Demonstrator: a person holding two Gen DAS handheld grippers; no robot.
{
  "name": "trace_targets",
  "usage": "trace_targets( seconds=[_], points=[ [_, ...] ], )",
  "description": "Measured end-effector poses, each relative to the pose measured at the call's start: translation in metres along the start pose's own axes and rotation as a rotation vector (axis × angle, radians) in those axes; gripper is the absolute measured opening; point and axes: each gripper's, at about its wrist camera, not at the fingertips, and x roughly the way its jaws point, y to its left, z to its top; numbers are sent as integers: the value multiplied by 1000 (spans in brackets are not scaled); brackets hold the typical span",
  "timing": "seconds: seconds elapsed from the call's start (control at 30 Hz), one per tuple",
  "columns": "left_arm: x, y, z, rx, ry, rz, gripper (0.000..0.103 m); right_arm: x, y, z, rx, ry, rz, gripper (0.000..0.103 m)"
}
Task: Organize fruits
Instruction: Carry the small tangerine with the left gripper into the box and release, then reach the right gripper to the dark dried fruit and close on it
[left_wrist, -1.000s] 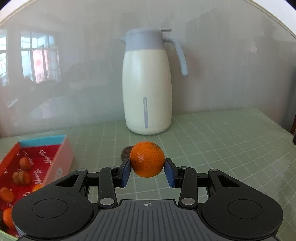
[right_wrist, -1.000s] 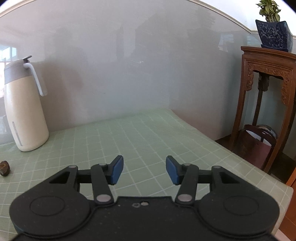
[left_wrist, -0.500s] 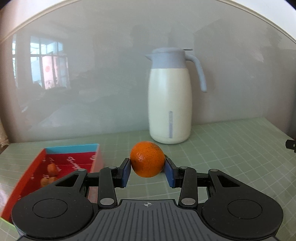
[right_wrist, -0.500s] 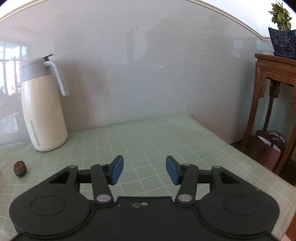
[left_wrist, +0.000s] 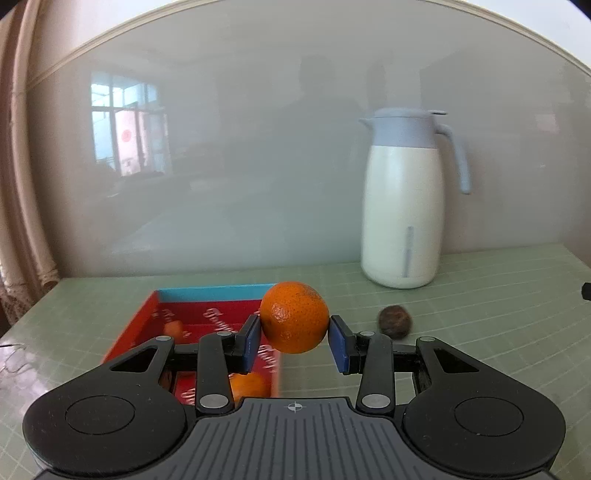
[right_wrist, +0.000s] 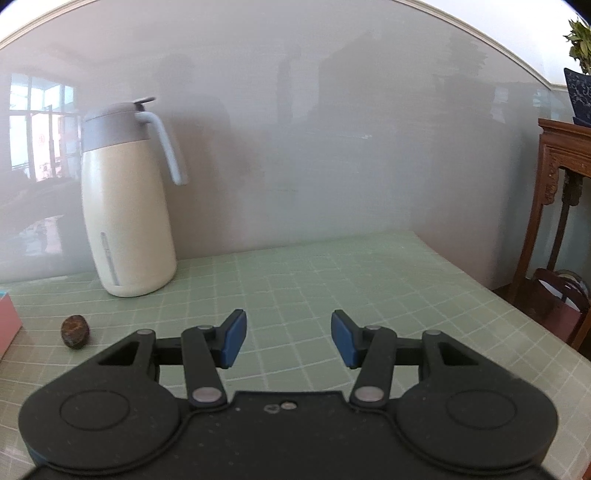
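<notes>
Left hand-held gripper (left_wrist: 294, 345) clamps orange (left_wrist: 294, 316) above red box's (left_wrist: 129, 329) edge

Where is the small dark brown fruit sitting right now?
The small dark brown fruit lies loose on the green mat, between the red box and the white jug. In the right wrist view it sits at far left, in front of the jug.
</notes>
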Motion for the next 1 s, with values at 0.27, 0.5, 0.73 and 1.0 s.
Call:
trace_targets(
  seconds=[0.27, 0.5, 0.73, 1.0],
  points=[
    [5, 38, -11, -29, 35, 65, 40, -3, 22, -1, -15, 1, 33, 50],
    [19, 67, -25, -56, 103, 117, 40, -2, 44, -2, -33, 0, 65, 50],
    [7, 77, -25, -60, 36, 153, 89, -2, 53, -2, -47, 0, 71, 50],
    [-17, 78, -16, -74, -90, 192, 103, -1, 49, -2, -50, -3, 63, 50]
  ],
)
